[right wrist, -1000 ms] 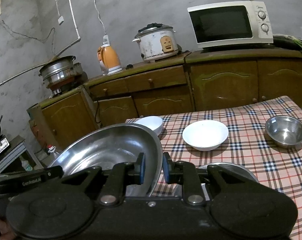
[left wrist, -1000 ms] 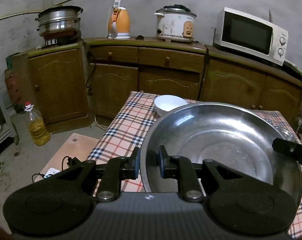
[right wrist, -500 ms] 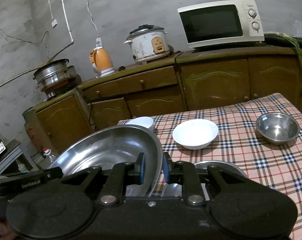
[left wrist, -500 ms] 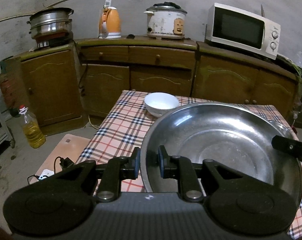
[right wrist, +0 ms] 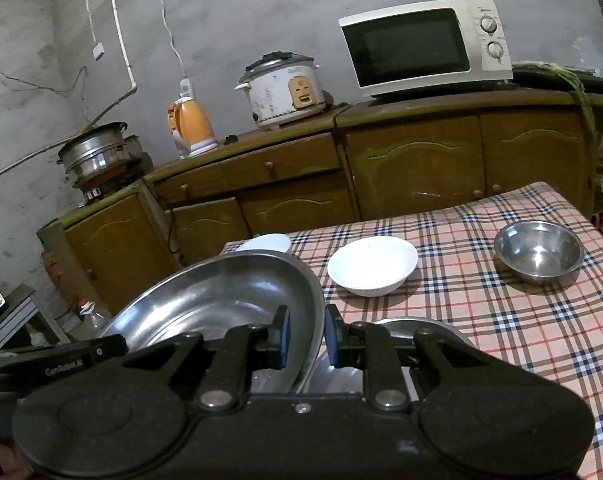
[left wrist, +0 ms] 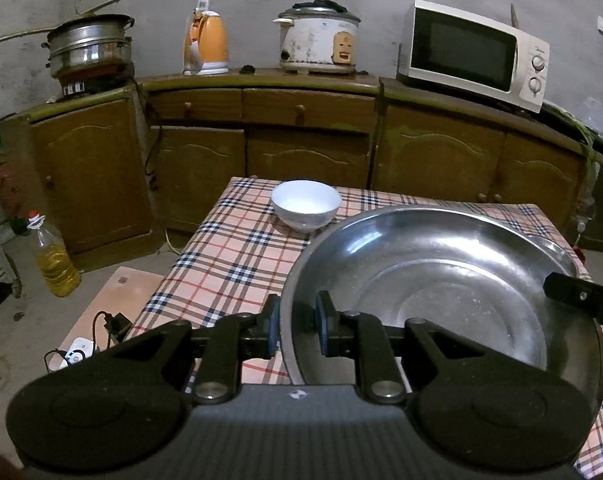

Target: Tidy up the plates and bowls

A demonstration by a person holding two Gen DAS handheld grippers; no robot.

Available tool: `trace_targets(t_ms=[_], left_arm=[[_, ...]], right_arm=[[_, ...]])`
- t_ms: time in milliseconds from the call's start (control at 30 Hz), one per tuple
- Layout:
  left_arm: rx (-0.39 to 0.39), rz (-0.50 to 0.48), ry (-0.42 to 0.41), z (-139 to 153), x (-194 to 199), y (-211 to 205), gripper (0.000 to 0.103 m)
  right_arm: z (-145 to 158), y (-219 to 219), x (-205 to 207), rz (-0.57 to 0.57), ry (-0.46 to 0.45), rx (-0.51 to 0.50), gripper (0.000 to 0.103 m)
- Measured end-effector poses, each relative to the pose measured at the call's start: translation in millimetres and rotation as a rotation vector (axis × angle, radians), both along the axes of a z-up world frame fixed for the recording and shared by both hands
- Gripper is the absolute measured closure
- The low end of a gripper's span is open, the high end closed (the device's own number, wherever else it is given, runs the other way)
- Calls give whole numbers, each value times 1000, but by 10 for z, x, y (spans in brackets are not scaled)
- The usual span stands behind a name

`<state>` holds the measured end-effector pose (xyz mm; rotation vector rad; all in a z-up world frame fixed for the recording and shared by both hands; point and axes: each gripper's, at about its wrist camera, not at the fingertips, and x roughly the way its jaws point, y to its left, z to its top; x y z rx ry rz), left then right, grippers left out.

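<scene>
Both grippers pinch the rim of one large steel basin (left wrist: 441, 280): the left gripper (left wrist: 297, 328) has its jaws narrowed onto the near-left edge, and the right gripper (right wrist: 305, 338) clamps the opposite edge, so the basin hangs between them, tilted, above the checked surface (right wrist: 501, 320). Judging by the task, the step in hand is carrying this basin to a stacking spot, and doing it well means moving both hands together at one pace, keeping the rim square in each pair of jaws so it neither twists nor slips, and levelling it before setting it down. Just under the right jaws lies another steel dish (right wrist: 417, 330), mostly hidden; it looks a likely place to nest the basin, though that is a guess. Ahead of the right jaws sits a shallow white bowl (right wrist: 371, 266), and further right a small steel bowl (right wrist: 539, 252), both well apart from the basin. Ahead of the left jaws a deeper white bowl (left wrist: 305, 204) stands near the basin's far rim and could be knocked if the basin swings forward.
</scene>
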<state>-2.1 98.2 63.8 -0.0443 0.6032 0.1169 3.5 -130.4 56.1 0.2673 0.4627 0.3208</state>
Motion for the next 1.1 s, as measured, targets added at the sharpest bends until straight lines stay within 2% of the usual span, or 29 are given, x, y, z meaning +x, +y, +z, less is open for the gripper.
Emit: trace_targets(t_ms=[1100], left_arm=[[-16, -62, 15, -94, 43, -287, 84]], right_arm=[[-68, -270, -89, -70, 9, -10, 78]])
